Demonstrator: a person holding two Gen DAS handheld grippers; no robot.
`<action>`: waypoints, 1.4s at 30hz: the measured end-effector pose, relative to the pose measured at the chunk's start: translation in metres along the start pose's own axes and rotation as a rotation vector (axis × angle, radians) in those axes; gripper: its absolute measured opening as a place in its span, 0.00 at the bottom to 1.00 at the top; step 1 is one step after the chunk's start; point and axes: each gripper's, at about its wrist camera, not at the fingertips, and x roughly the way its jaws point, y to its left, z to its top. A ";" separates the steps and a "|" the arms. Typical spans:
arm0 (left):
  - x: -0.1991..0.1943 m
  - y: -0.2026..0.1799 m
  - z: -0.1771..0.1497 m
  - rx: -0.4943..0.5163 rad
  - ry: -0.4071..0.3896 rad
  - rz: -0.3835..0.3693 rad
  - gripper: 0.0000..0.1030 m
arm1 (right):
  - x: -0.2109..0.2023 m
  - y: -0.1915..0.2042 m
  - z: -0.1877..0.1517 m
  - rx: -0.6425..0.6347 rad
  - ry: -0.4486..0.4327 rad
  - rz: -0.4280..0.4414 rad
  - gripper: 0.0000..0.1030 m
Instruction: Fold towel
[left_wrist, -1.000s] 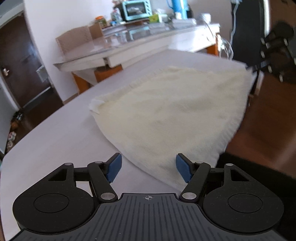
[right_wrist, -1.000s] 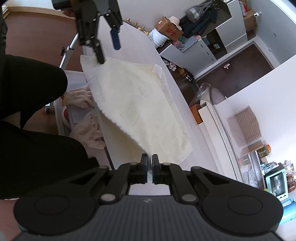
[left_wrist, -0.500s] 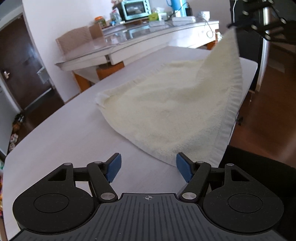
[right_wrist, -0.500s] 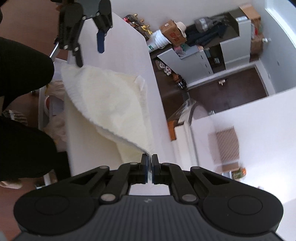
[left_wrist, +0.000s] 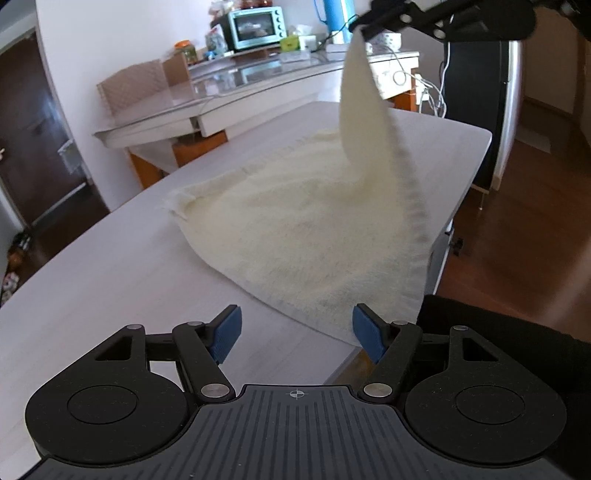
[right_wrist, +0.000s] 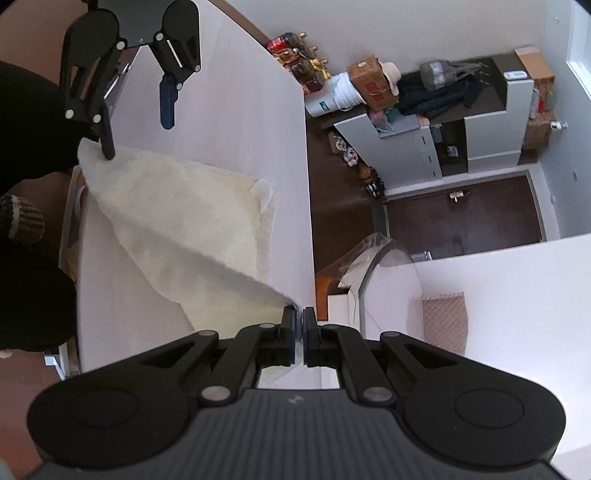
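Note:
A cream towel (left_wrist: 303, 229) lies on the white table (left_wrist: 110, 273). My right gripper (right_wrist: 299, 321) is shut on one corner of the towel (right_wrist: 177, 229) and holds it high above the table; it shows at the top of the left wrist view (left_wrist: 364, 29). The lifted corner hangs in a peak, the other end still rests on the table. My left gripper (left_wrist: 295, 328) is open and empty, just above the near corner of the towel. It shows in the right wrist view (right_wrist: 136, 122), its right finger at the towel's corner.
A glass-topped side table (left_wrist: 229, 96) with a toaster oven (left_wrist: 255, 27) and jars stands behind. The table's edge (left_wrist: 465, 192) runs along the right, with wooden floor beyond. A person's dark clothing (right_wrist: 29, 155) is at the near edge.
My right gripper has risen with the towel corner and moved over the towel, lifting that end off the table. My left gripper has stayed open near the near corner.

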 end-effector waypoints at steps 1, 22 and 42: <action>-0.001 0.002 -0.001 -0.008 -0.002 -0.004 0.70 | 0.003 -0.002 0.003 -0.003 -0.003 0.003 0.04; -0.006 0.027 -0.019 -0.116 -0.029 -0.072 0.73 | 0.168 -0.028 0.099 -0.100 -0.121 0.194 0.04; -0.024 0.045 -0.017 -0.213 -0.053 0.005 0.78 | 0.162 -0.050 0.035 0.397 -0.130 0.191 0.43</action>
